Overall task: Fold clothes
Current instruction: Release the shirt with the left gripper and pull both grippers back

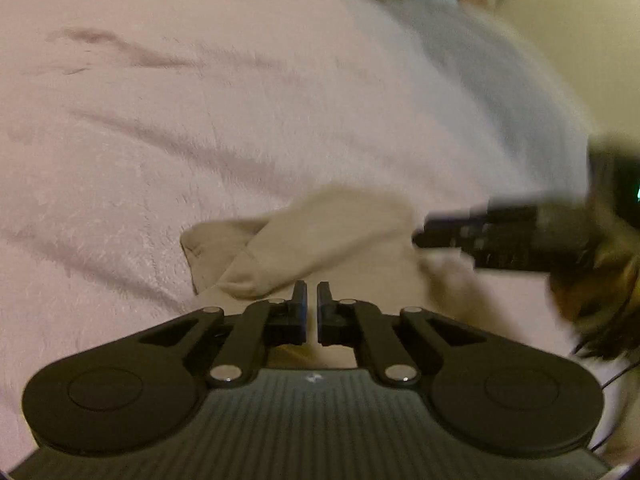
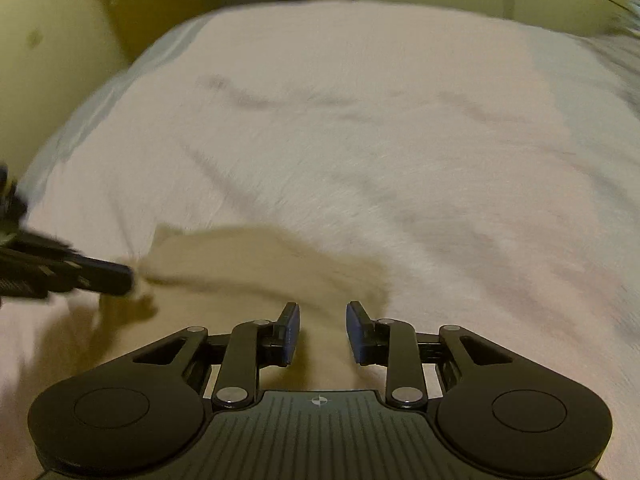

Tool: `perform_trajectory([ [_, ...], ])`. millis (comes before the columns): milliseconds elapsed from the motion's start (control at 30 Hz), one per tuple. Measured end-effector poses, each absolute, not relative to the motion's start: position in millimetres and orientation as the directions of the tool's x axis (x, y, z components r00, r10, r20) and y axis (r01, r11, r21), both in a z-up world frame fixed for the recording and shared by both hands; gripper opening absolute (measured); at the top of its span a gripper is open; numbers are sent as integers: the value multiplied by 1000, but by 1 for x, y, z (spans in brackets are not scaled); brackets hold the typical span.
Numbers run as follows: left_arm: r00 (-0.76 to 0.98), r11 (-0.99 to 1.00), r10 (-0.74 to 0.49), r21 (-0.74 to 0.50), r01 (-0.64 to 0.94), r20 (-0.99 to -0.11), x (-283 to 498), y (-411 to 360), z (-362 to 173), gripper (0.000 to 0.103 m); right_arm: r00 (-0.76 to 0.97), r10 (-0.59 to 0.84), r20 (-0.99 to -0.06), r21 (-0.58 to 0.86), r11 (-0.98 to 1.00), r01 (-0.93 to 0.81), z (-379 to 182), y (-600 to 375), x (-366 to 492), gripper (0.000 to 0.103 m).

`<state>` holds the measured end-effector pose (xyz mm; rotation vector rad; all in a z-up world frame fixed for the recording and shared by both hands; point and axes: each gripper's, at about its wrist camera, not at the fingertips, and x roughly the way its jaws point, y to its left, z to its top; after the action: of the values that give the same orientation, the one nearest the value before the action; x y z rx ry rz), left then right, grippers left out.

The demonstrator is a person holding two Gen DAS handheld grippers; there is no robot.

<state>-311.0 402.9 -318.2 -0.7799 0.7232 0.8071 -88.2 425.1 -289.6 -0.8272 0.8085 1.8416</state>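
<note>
a beige garment lies crumpled on a pink fuzzy blanket that covers a bed. in the left wrist view the garment shows a folded flap with a stitched hem, its nearer edge lying just ahead of the left gripper. the left gripper's two fingers stand almost together, with only a narrow slit between them, and nothing visible is caught in that slit; the garment passes under them, and whether the tips touch it cannot be told.

in the right wrist view the same garment spreads as a rumpled beige patch on the blanket, reaching from in front of the right gripper across to the left of it. the right gripper is open, its blue-padded fingers set clearly apart with beige cloth showing between and beneath them; it holds nothing.

each gripper shows in the other's camera, blurred: the right gripper comes in over the garment's right end, and the left gripper reaches the garment's left edge.

beyond the garment the blanket runs on with shallow dark creases, and past its far edge stands a pale yellowish wall.
</note>
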Motion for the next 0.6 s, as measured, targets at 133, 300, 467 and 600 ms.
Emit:
perform_trajectory([
  [133, 430, 351, 435, -291, -890, -791, -319, 424, -338, 2, -222, 496, -840, 103, -255, -961, -311, 447, -88, 31],
  [300, 401, 188, 567, -361, -913, -719, -352, 416, -307, 11, -230, 519, -823, 143, -203, -969, -292, 408, -82, 31],
  [467, 471, 250, 522, -401, -881, -711, -355, 346, -281, 10, -259, 544, -798, 181, -195, -964, -270, 354, -80, 31],
  [600, 435, 343, 467, -296, -892, -770, -328, 285, -305, 9, -264, 549, -793, 196, -180, -964, -259, 314, -80, 31],
])
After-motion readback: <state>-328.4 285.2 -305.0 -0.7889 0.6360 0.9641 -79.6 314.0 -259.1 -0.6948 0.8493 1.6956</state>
